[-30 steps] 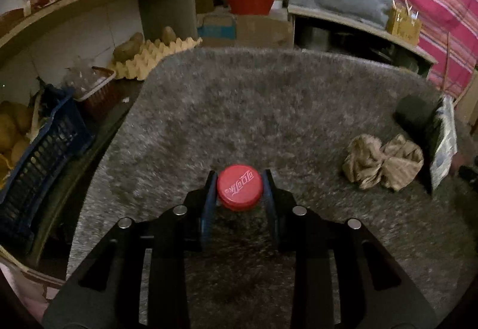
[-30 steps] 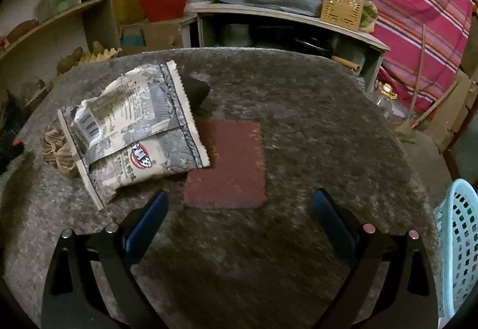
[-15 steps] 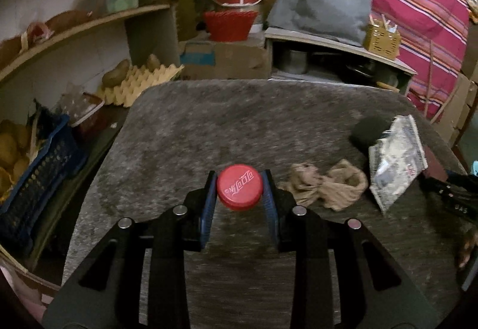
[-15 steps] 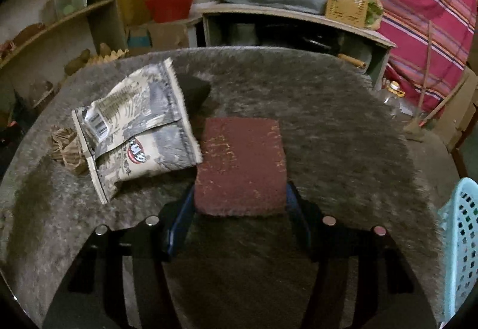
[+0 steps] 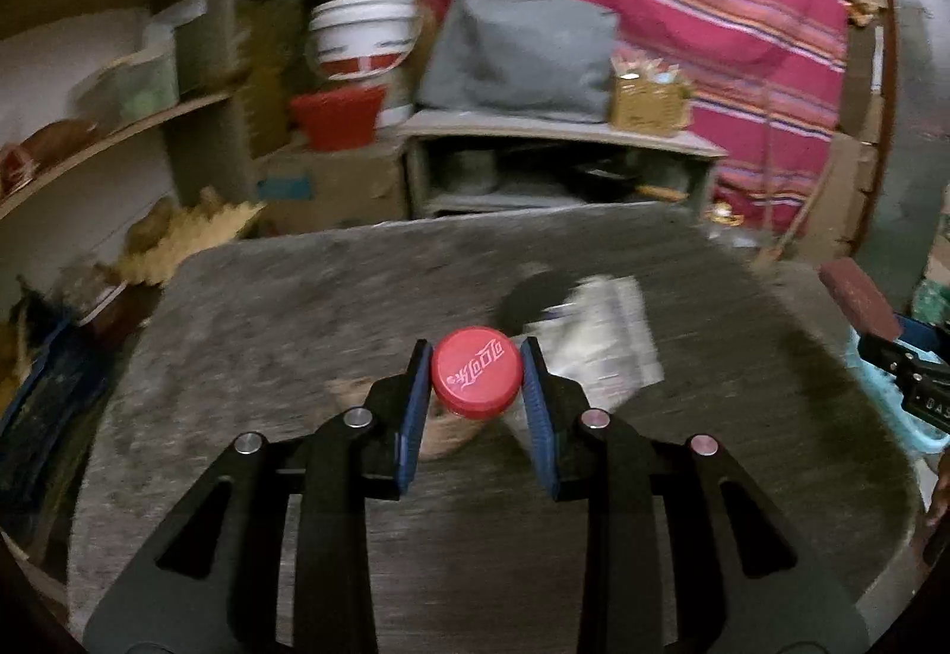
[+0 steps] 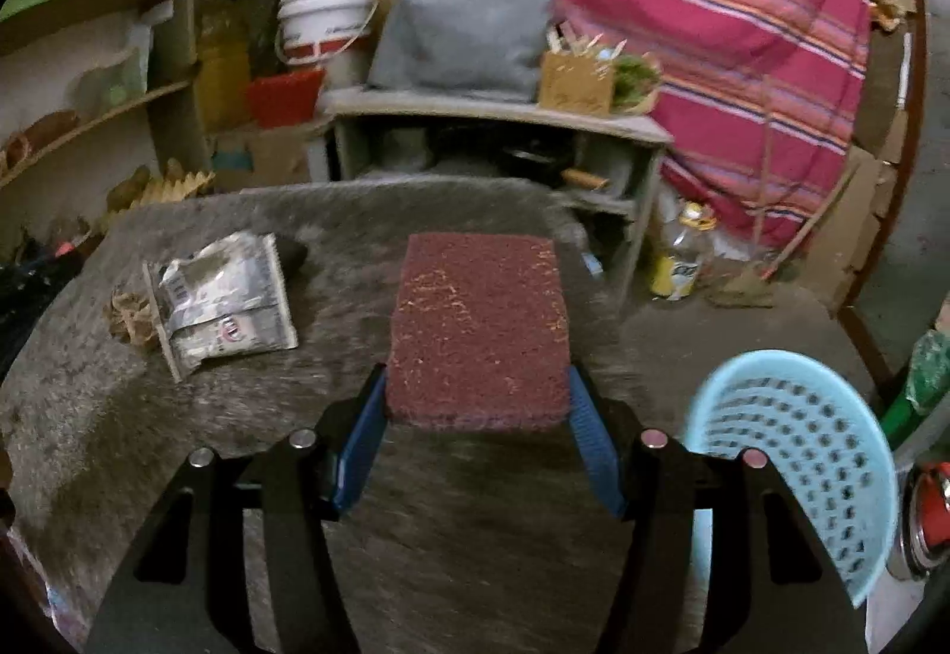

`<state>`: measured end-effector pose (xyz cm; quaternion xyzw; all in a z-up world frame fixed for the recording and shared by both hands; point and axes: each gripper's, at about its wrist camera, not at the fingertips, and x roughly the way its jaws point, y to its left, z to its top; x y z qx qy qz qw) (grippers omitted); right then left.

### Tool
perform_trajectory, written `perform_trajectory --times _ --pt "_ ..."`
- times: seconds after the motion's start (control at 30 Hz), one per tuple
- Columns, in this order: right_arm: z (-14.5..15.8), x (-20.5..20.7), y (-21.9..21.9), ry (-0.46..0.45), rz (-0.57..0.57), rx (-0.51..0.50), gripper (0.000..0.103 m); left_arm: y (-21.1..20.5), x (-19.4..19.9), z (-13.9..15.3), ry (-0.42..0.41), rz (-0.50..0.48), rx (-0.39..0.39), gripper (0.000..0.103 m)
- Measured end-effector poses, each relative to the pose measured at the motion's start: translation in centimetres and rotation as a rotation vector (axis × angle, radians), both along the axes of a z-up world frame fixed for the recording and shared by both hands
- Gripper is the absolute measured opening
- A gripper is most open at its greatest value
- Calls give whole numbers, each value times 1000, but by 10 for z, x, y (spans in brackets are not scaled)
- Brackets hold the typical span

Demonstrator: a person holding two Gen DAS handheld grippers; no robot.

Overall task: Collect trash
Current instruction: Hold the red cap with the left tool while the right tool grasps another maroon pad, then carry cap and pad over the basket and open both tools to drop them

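Red bottle cap (image 5: 477, 381) between left fingers (image 5: 415, 404), maroon scouring pad (image 6: 478, 324) between right fingers (image 6: 585, 437) — both gripped.

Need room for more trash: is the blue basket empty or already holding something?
Cannot tell: the light blue basket shows only its perforated outer wall.

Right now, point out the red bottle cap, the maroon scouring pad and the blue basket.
red bottle cap (image 5: 477, 379): left wrist view, printed top.
maroon scouring pad (image 6: 480, 321): right wrist view, upper face.
blue basket (image 6: 801, 452): right wrist view, perforated wall.
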<state>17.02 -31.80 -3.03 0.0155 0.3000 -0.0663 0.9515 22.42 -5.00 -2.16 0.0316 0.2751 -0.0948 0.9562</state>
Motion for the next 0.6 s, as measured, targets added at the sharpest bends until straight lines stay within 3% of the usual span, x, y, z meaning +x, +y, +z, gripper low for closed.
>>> perform_trajectory --times 0.2,0.6 --pt "10 -34 -60 -28 -87 -5 59 -75 -10 6 -30 -111 -5 29" --pt "-8 -78 -173 -18 -253 15 59 -228 -33 -3 -40 -318 12 29"
